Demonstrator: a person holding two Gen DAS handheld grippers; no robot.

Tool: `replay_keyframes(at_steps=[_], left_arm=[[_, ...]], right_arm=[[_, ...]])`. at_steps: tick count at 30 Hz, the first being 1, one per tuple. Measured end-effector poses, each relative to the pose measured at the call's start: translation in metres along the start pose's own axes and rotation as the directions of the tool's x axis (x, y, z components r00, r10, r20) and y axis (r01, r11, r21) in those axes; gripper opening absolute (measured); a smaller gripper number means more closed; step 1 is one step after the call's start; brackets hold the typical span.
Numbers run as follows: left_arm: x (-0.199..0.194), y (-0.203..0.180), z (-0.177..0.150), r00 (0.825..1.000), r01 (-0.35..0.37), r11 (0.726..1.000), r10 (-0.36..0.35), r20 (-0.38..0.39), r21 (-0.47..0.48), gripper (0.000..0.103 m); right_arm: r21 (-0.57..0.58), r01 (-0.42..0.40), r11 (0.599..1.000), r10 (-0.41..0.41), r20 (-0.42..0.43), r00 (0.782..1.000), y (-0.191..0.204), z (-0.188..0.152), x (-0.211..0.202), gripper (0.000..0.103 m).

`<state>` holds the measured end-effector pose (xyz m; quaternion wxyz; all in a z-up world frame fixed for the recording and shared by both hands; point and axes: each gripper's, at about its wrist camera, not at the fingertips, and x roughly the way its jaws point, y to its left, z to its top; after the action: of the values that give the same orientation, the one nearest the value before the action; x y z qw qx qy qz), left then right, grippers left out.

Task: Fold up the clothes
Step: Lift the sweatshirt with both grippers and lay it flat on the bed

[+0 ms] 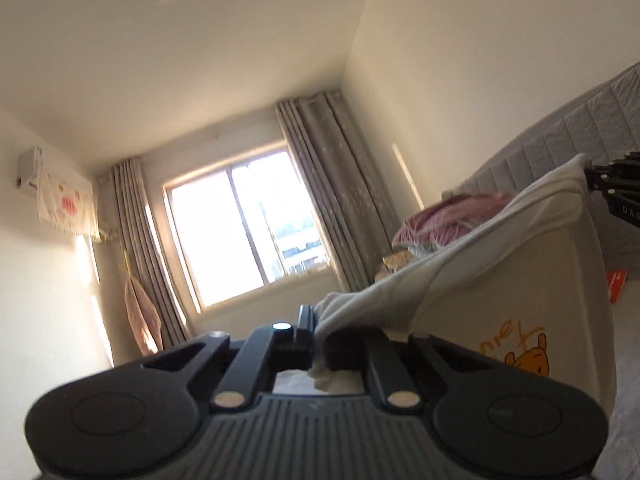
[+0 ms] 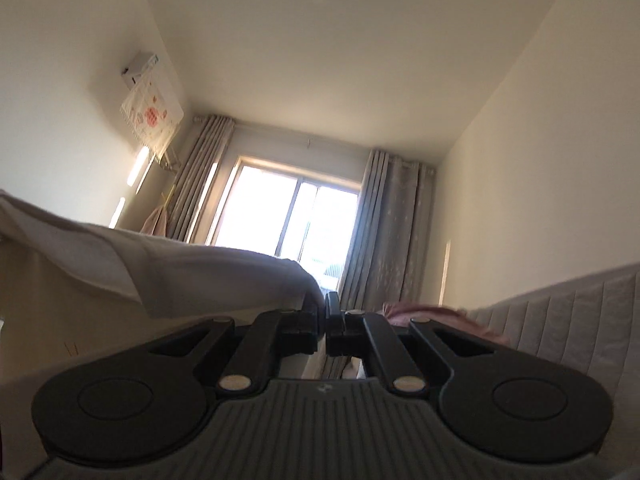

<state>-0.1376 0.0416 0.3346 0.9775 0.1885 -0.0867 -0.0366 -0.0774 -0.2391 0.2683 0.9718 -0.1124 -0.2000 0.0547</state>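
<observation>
A: Left gripper (image 1: 316, 332)?
B: Pinching the cream shirt (image 1: 500, 276) at one corner, lifted above the bed (image 1: 600, 120).
A: Right gripper (image 2: 325, 320)?
B: Closed on the other corner; shirt stretched between, window (image 2: 288, 216) behind.

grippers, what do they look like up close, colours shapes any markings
Both look alike. The left gripper and right gripper have glossy black linkage arms with rounded lobes bearing circular recesses, silver pivot pins, blocky black fingers, and a ribbed dark grey body with a tiny pale logo. No cables or sleeves show.
</observation>
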Motion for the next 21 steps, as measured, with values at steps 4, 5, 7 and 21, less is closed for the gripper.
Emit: replay_keyframes(at_steps=[4, 5, 7, 21], left_arm=[[-0.038, 0.013, 0.041, 0.992, -0.041, 0.996, 0.031, 0.124, 0.079, 0.005], [-0.045, 0.016, 0.047, 0.989, -0.049, 0.995, 0.036, 0.146, 0.085, 0.005], [-0.055, 0.021, 0.055, 0.984, -0.048, 0.996, 0.035, 0.175, 0.072, 0.005], [0.213, -0.049, -0.12, 0.941, 0.085, 0.995, -0.064, -0.333, 0.049, 0.015]], right_arm=[[0.016, -0.021, 1.0, 0.019, 0.114, 0.993, -0.024, 0.049, -0.017, 0.002], [0.024, -0.031, 0.999, 0.028, 0.138, 0.99, -0.031, 0.06, -0.021, 0.002], [0.073, -0.087, 0.994, 0.076, 0.151, 0.986, -0.043, 0.071, -0.027, 0.002], [0.358, -0.091, 0.929, 0.226, -0.358, 0.906, -0.049, -0.068, 0.116, 0.003]])
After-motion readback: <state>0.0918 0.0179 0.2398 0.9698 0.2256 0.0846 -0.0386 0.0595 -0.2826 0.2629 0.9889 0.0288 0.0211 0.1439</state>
